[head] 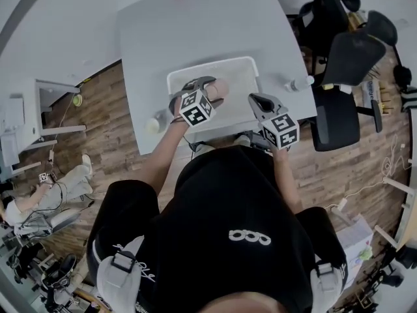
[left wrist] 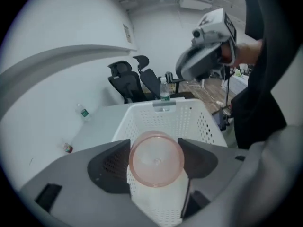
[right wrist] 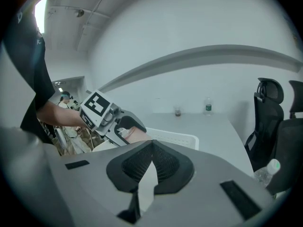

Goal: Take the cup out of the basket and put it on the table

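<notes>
Your left gripper [head: 210,91] has its jaws clamped on the translucent pink plastic cup [left wrist: 156,160], one jaw on each side, with the cup's round end facing that gripper's camera. The cup is over the white perforated plastic basket [left wrist: 163,119], which sits at the near edge of the light grey bench [head: 195,25]. It looks lifted off the basket floor, though that's hard to judge. Your right gripper [right wrist: 150,151] is at the basket's near right corner, jaws closed together on nothing.
</notes>
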Demonstrator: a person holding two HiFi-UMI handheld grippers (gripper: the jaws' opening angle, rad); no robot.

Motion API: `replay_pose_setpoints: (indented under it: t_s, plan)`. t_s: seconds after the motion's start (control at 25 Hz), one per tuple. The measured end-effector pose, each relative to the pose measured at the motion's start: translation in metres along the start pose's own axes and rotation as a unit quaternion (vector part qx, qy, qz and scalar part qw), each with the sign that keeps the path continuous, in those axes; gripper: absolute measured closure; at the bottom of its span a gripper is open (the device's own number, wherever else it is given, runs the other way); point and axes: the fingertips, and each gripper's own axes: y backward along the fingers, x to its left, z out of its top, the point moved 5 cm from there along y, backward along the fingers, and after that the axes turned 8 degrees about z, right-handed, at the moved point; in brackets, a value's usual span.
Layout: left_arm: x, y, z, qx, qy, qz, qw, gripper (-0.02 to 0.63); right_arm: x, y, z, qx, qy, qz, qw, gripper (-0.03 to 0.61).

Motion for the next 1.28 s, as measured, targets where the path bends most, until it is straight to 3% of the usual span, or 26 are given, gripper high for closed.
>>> replay_pose_setpoints:
  t_s: [0.12, 0.2, 0.36, 0.52, 0.68, 1.28]
  plan:
    - [0.019, 0.032, 0.013, -0.051, 0.058, 0.040, 0.9962, 0.301, 0.000, -0.003, 0.009, -0.012, 0.009, 0.003, 1.000, 0.554]
    - [0.031, 0.055, 0.018, -0.092, 0.109, 0.065, 0.9876, 0.301, 0.001, -0.005, 0.019, -0.028, 0.019, 0.005, 0.999, 0.554]
    - [0.052, 0.104, 0.020, -0.176, 0.198, 0.121, 0.9567, 0.301, 0.002, -0.011, 0.038, -0.052, 0.040, 0.013, 0.998, 0.554]
    - [0.063, 0.150, 0.010, -0.235, 0.250, 0.182, 0.9214, 0.301, 0.006, -0.023, 0.053, -0.063, 0.053, 0.030, 0.996, 0.554]
    - [0.065, 0.179, -0.004, -0.249, 0.280, 0.224, 0.8998, 0.301, 0.012, -0.040, 0.063, -0.068, 0.062, 0.051, 0.994, 0.554]
    - [0.046, 0.244, -0.054, -0.246, 0.341, 0.310, 0.8529, 0.301, 0.042, -0.074, 0.082, -0.063, 0.083, 0.133, 0.986, 0.554]
